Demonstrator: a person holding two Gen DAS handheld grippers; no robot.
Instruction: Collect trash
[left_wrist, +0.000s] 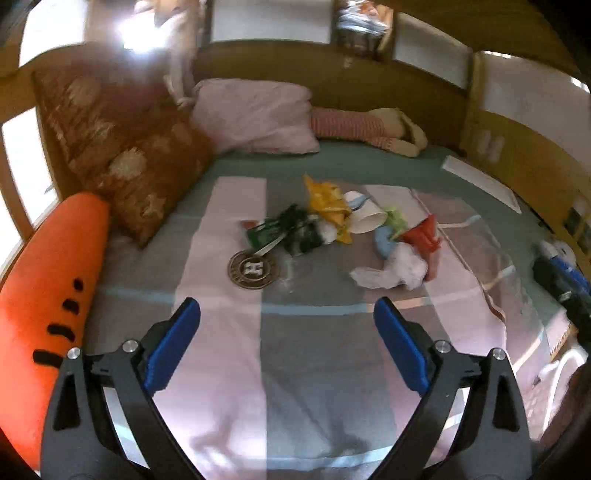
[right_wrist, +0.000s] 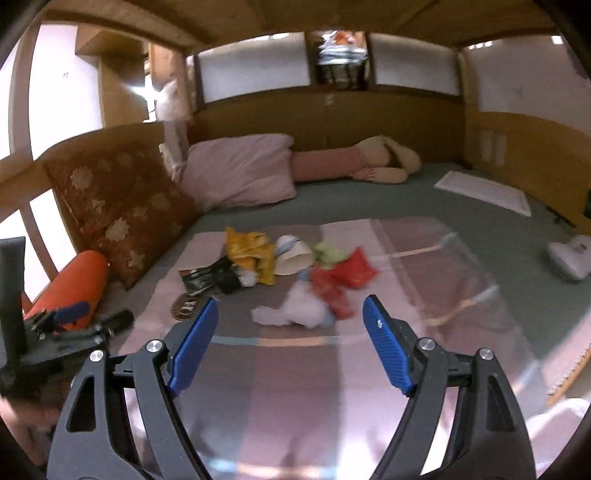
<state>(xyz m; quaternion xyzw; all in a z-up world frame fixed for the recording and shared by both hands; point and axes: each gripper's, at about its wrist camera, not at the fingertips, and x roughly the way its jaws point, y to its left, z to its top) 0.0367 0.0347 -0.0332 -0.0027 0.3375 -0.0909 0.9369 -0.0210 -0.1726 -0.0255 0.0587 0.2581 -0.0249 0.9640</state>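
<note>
Bedspread (left_wrist: 229, 369) ahead: trash pile (left_wrist: 332, 225) well beyond your fingers, L gripper (left_wrist: 287, 314) & R gripper (right_wrist: 289, 314) both released, empty

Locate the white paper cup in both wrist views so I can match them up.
Left wrist: the white paper cup lies on its side in the middle of the trash pile, just right of the yellow wrapper.
Right wrist: the cup sits upper centre, again right of the yellow wrapper.
Shared landmark: the round medallion at the pile's near-left edge.
</note>
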